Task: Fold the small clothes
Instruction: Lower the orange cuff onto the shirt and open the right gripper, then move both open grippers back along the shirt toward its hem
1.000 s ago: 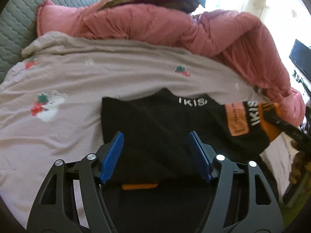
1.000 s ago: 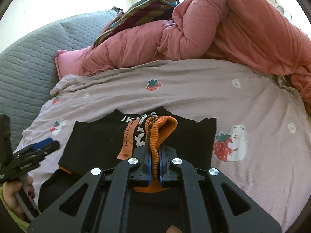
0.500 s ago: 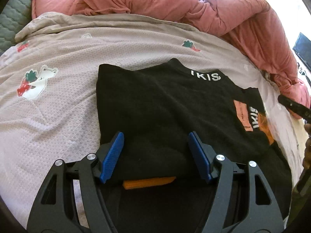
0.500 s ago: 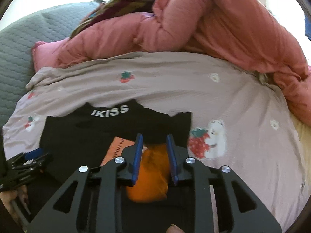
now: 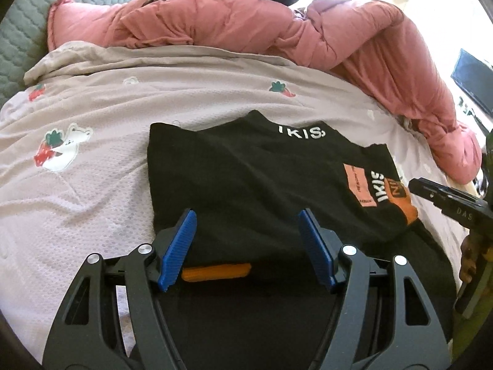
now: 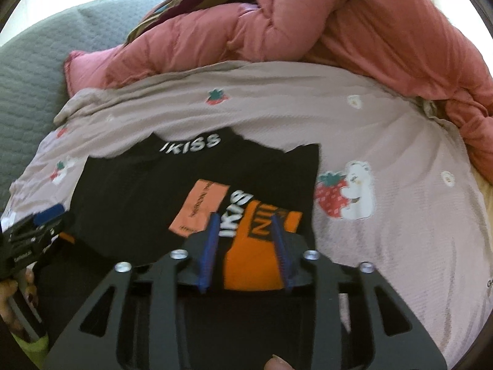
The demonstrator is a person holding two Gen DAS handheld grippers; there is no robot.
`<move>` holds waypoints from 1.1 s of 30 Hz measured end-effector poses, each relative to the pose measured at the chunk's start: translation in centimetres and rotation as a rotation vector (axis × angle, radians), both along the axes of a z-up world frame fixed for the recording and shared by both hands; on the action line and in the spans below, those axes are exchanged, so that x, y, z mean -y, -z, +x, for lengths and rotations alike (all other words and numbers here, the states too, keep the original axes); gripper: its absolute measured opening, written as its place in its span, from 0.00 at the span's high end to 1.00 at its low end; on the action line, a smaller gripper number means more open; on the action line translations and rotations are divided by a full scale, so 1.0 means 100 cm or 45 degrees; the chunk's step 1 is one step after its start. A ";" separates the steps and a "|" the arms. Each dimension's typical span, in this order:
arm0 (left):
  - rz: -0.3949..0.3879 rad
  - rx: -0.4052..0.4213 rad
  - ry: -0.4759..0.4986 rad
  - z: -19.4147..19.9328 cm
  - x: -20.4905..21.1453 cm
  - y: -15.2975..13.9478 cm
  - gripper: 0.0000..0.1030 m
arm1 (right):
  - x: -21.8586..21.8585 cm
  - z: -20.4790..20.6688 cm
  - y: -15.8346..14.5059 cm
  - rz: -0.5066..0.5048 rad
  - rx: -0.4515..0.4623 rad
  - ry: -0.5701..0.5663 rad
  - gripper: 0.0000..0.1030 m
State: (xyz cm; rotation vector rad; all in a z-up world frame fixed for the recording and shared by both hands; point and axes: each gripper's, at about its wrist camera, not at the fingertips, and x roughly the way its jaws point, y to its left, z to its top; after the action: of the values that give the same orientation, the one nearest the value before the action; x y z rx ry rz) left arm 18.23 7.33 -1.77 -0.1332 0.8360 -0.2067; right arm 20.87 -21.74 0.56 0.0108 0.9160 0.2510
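A black top [image 5: 246,178] with white "IKISS" lettering lies flat on the bed sheet, both sleeves folded in over its body. It also shows in the right wrist view [image 6: 129,197]. Its orange cuff [image 6: 262,256] lies on the right side, and another orange cuff [image 5: 215,272] lies near the hem. My left gripper [image 5: 248,246] is open and empty just above the top's lower left part. My right gripper [image 6: 245,249] is open over the orange cuff, holding nothing.
The pale sheet [image 5: 92,191] with strawberry and bear prints covers the bed. A rumpled pink duvet [image 5: 277,37] and striped cloth are heaped at the far side. A grey quilted headboard [image 6: 34,71] stands at the left.
My right gripper carried the sleeve down onto the top, opened and let the orange cuff go. The left gripper stayed open over the top and only shifted a little.
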 end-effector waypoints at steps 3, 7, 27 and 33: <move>0.019 -0.022 -0.001 0.000 0.001 0.003 0.41 | -0.011 -0.003 0.007 0.010 -0.026 -0.037 0.61; 0.039 -0.074 0.004 0.003 0.003 0.012 0.41 | -0.029 -0.007 0.016 -0.006 -0.052 -0.089 0.61; -0.012 -0.118 -0.004 -0.002 -0.005 0.017 0.38 | -0.007 -0.004 0.039 0.005 -0.192 0.030 0.55; -0.006 -0.105 -0.007 -0.009 -0.007 0.014 0.35 | -0.005 -0.013 0.034 0.007 -0.188 0.018 0.52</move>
State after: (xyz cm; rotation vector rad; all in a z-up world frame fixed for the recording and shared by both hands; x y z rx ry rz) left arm 17.32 8.00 -3.14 -0.1491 0.9169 -0.1993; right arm 19.59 -21.23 -2.86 0.0415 1.0620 0.2416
